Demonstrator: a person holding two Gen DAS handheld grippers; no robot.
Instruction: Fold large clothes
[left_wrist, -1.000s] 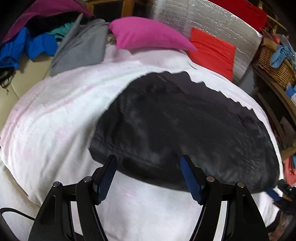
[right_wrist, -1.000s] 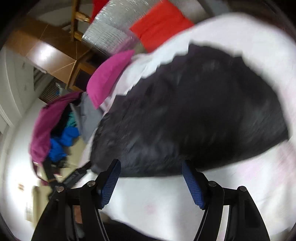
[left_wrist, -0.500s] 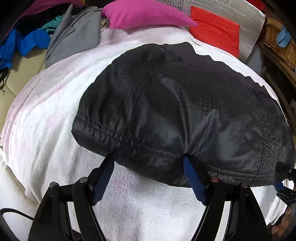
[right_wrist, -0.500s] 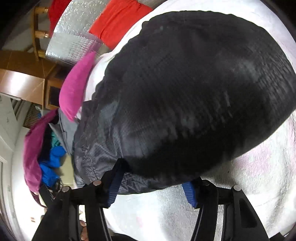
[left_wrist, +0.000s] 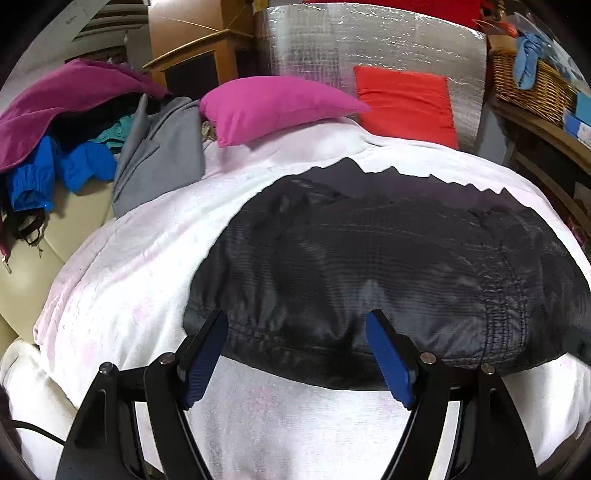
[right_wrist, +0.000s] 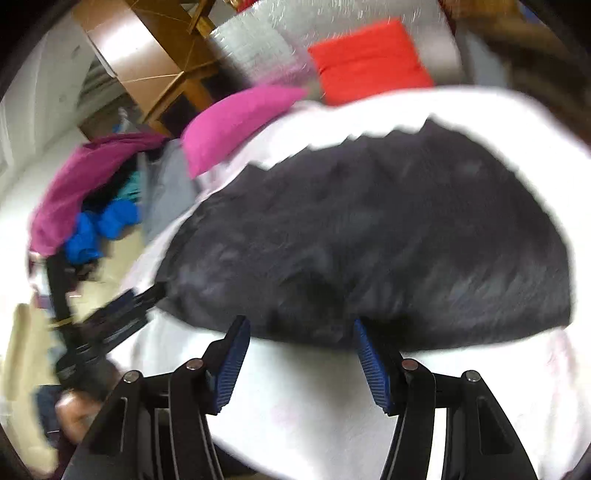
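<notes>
I'm working a black jacket (left_wrist: 388, 266) that lies spread on the white blanket (left_wrist: 122, 266), its gathered hem on the side nearest me and its jagged far edge toward the pink pillow (left_wrist: 273, 105). My left gripper (left_wrist: 297, 349) sits at that near hem with jaws apart, blue pads either side of the hem band, not pinching it as far as I can see. My right gripper (right_wrist: 301, 354) is at the same near hem, further from the pillow side; its jaws are closing, hem fabric looks to be between the tips, but pads aren't pressing yet, I think. Step in hand, by my read: getting a two-point hold on the hem ahead of a fold toward the pillow. Next move calls for both sets of pads to bite only the jacket layer, not the blanket under it, then a matched lift. Right view is badly smeared, so contact there is uncertain. The jacket's sleeves and collar aren't identifiable, and its corner furthest from the pillow is cut off in the left view. A blurred hand (right_wrist: 79, 415) shows low in the right view.
</notes>
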